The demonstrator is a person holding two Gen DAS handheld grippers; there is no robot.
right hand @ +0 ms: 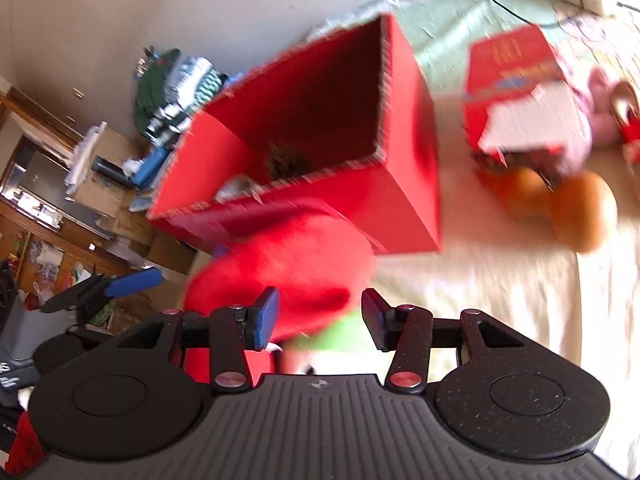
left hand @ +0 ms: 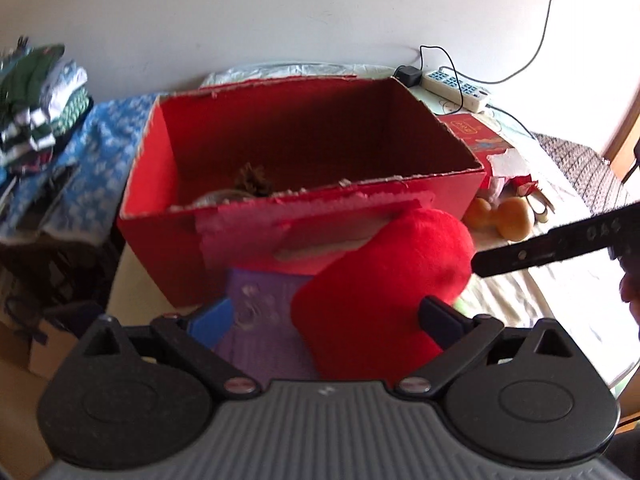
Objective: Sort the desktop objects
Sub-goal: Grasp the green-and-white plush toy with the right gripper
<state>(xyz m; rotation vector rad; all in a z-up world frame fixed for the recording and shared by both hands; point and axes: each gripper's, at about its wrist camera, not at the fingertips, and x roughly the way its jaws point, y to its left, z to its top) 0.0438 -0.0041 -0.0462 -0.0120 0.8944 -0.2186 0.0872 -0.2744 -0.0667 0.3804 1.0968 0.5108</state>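
A soft red plush toy with a green end (left hand: 384, 280) lies on the cloth-covered table against the front wall of the open red cardboard box (left hand: 304, 208), its long axis slanting toward the box. The left gripper (left hand: 326, 316) is spread wide and empty; the right gripper (right hand: 320, 318) is half open, empty too, and looks nearer the toy's green end.
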